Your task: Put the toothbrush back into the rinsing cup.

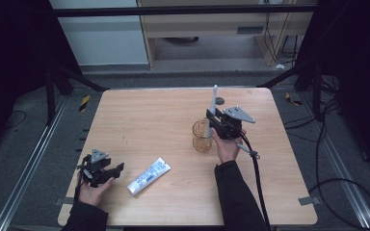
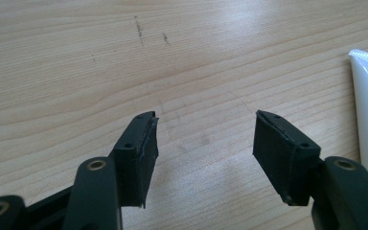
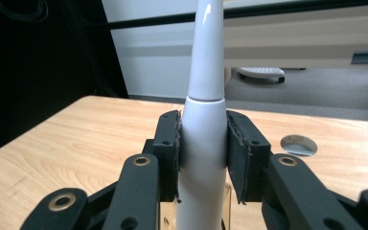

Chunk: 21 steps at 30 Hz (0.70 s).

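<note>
Tongs in your right hand [image 1: 214, 120] are clamped on a white electric toothbrush [image 3: 203, 139], pads [image 3: 170, 153] pressed against both sides of its handle. You hold it upright, brush end up, with its lower end at the mouth of the amber glass cup [image 1: 202, 137] that stands near the middle of the worktop [image 1: 149, 120]. From the high view the handle's foot seems to be just inside or just above the rim; which of the two I cannot tell.

Your left tongs [image 2: 203, 139] are spread wide with nothing between them, resting low over bare wood at the near left corner. The toothpaste tube [image 1: 148, 176] lies flat just beside them, cap end toward you, untouched.

By the look of it, you are at the step of standing the toothbrush in the cup. The next move calls for a straight, slow descent, keeping the handle vertical so it does not catch the rim and tip the cup, then letting go only once the foot rests on the bottom. Besides the toothbrush at its mouth, the cup looks empty, though the amber tint makes that hard to confirm. A small round hole [image 3: 298, 144] in the worktop sits beyond it.
</note>
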{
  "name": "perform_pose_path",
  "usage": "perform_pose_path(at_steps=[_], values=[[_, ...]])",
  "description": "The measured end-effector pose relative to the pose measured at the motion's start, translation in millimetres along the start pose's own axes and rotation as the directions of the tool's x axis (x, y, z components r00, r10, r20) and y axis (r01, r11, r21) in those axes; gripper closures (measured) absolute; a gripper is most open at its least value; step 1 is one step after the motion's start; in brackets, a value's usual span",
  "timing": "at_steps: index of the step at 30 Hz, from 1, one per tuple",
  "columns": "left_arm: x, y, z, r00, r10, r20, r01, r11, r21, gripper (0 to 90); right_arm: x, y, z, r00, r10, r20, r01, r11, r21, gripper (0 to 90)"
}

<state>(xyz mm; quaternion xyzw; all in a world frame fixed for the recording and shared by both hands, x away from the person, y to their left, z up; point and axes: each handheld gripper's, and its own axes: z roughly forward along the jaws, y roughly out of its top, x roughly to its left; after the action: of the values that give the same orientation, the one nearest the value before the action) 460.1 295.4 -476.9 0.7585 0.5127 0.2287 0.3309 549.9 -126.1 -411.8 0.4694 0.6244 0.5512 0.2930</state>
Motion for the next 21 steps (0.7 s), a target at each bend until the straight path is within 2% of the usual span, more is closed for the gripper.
perform_pose_path(at_steps=[3,12,21], values=[[-0.3,0.1,0.1,1.0,0.001,0.0,-0.001,1.0,0.001,40.5,-1.4,-4.2,-0.2,1.0,0.002,-0.001,-0.002,1.0,0.018,67.6],[-0.3,0.0,0.1,1.0,0.002,0.0,-0.002,1.0,0.001,40.5,-0.1,-9.9,1.7,0.9994,-0.035,-0.002,0.035,0.996,0.08,67.5],[-0.3,0.0,0.4,1.0,0.002,0.0,-0.002,1.0,0.003,40.5,-3.4,-16.1,3.0,0.9995,-0.03,-0.007,0.031,0.993,0.114,67.4]])
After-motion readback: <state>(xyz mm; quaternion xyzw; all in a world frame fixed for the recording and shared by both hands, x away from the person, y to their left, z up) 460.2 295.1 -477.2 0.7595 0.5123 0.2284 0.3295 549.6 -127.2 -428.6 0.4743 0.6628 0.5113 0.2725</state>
